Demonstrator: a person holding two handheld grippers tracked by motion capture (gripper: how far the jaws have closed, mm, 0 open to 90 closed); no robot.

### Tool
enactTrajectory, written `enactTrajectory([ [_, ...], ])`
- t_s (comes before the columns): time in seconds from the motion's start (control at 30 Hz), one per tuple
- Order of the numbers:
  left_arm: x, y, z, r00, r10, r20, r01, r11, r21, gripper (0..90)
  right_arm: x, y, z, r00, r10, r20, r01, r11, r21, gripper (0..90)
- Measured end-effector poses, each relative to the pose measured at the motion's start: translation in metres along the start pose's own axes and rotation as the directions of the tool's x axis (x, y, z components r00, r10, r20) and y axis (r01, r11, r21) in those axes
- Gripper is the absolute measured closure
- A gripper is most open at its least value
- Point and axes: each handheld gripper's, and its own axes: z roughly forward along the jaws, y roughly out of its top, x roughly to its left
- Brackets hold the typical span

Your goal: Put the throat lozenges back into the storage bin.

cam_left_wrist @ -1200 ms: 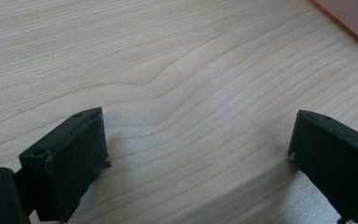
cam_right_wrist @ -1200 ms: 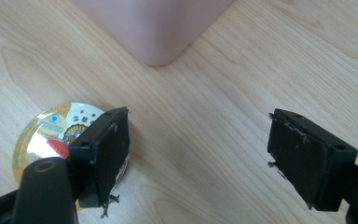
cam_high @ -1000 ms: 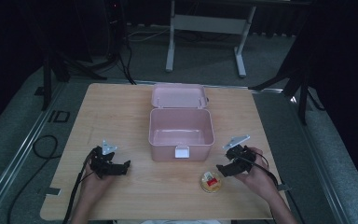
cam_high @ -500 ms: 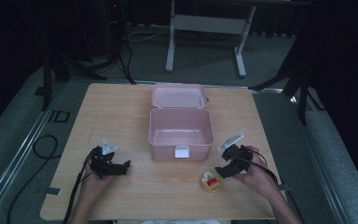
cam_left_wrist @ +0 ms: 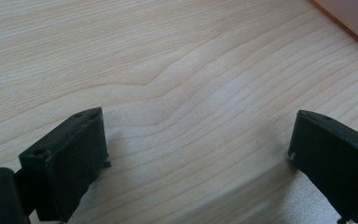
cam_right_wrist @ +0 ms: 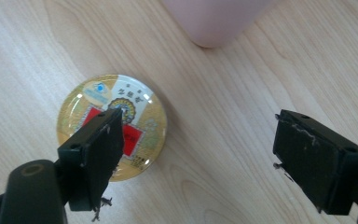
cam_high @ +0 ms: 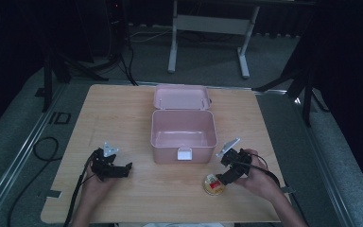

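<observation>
Since a second ago the right gripper (cam_high: 226, 176) has dropped toward the round tin (cam_right_wrist: 113, 126), its jaws spread wide, gripping nothing, one jaw over the lid. That tin lies just right-front of the open pink box (cam_high: 183, 135), likely the pickup target. Left of the box, the left gripper (cam_high: 115, 169) rests released.

- Left gripper (cam_high: 121, 170): black body, grey three-cornered plate on top, dark cable trailing.
- Right gripper (cam_high: 221, 178): black too, grey plate, looping cable; blocky, scuffed jaw pads.
</observation>
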Motion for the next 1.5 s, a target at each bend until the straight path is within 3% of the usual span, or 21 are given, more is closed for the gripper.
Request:
enactTrajectory([
  [0.73,0.000,0.000,0.000,1.0000,0.000,0.000,0.000,1.0000,0.000,4.6,0.012,0.004,0.005,0.9947,-0.085,-0.058,0.087,0.996,0.034,12.8],
  [1.5,0.000,0.000,0.000,1.0000,0.000,0.000,0.000,1.0000,0.000,4.6,0.029,0.007,0.021,0.9768,-0.163,-0.138,0.177,0.980,0.092,13.0],
])
